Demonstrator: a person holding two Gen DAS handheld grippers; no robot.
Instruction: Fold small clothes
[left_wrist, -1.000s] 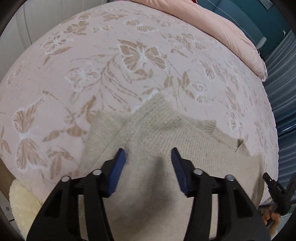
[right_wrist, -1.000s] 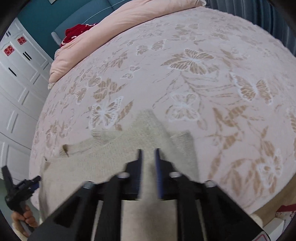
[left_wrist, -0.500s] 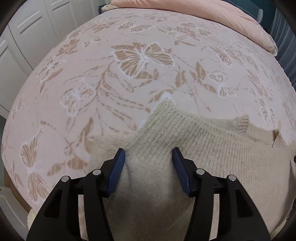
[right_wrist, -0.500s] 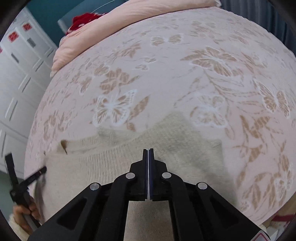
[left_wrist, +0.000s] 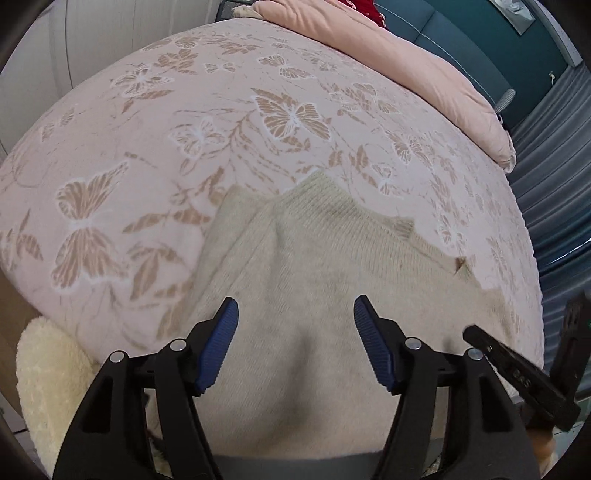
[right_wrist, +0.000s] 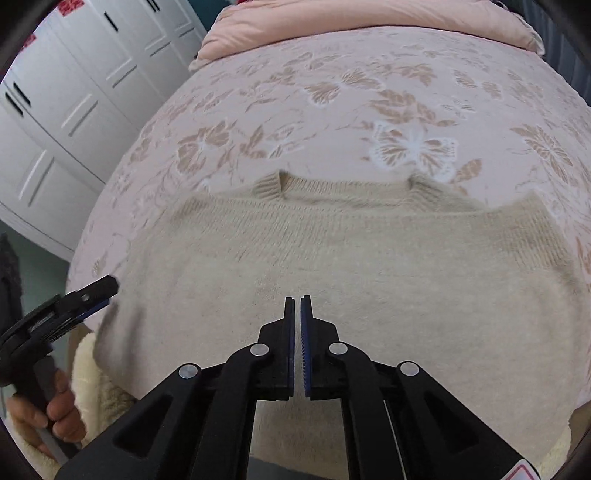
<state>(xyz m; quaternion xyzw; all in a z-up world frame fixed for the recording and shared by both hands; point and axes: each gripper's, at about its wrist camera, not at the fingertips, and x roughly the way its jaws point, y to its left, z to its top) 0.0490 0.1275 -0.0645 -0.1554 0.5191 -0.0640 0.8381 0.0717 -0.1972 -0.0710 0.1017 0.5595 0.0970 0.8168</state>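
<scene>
A cream knitted sweater (left_wrist: 306, 280) lies flat on the pink butterfly-print bed (left_wrist: 192, 122), its ribbed neckline (right_wrist: 343, 192) toward the far side and a sleeve folded in over the body. My left gripper (left_wrist: 295, 325) is open and empty, hovering above the sweater's near part. My right gripper (right_wrist: 297, 317) is shut with nothing between its pads, hovering above the sweater's middle (right_wrist: 332, 266). The left gripper also shows at the left edge of the right wrist view (right_wrist: 85, 295), and the right gripper at the right edge of the left wrist view (left_wrist: 517, 369).
A pink duvet (left_wrist: 424, 70) is bunched along the bed's far end. A fluffy cream blanket (left_wrist: 48, 373) hangs off the near edge. White wardrobe doors (right_wrist: 74, 96) stand left of the bed, blue curtains (left_wrist: 550, 192) to the right.
My right gripper closed fully, then swung left so the neckline faces it. My left gripper stayed open and pulled back toward the near edge.
</scene>
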